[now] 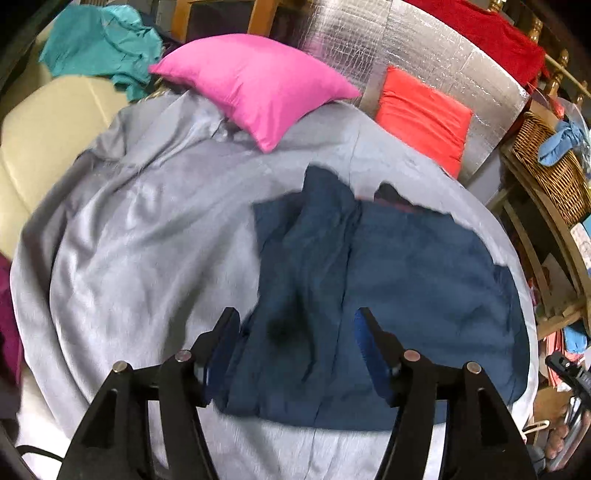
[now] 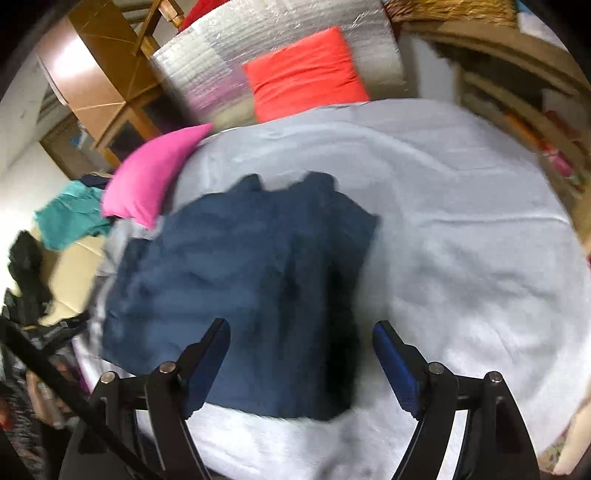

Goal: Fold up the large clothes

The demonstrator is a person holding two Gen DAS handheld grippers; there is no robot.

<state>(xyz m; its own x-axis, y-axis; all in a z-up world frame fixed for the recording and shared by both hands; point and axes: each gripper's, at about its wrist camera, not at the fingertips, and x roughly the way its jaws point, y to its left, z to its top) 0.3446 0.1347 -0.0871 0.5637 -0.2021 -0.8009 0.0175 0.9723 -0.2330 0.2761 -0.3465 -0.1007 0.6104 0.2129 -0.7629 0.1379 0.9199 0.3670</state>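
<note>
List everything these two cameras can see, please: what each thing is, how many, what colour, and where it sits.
Garment: one, navy blue, lying partly folded on the grey cover.
Bed cover: one, light grey, spread over the bed.
Pink pillow: one, bright pink, at the far edge of the cover.
Orange-red cushion: one, leaning on the silver panel.
Silver panel: one, shiny foil, behind the bed.
Teal cloth: one, crumpled, beyond the pink pillow.
Red cloth: one, draped above the panel.
Wicker basket: one, brown, on shelving beside the bed.
Left gripper: black with blue pads, open, above the garment, holding nothing.
Right gripper: black with blue pads, open, above the garment, holding nothing.
</note>
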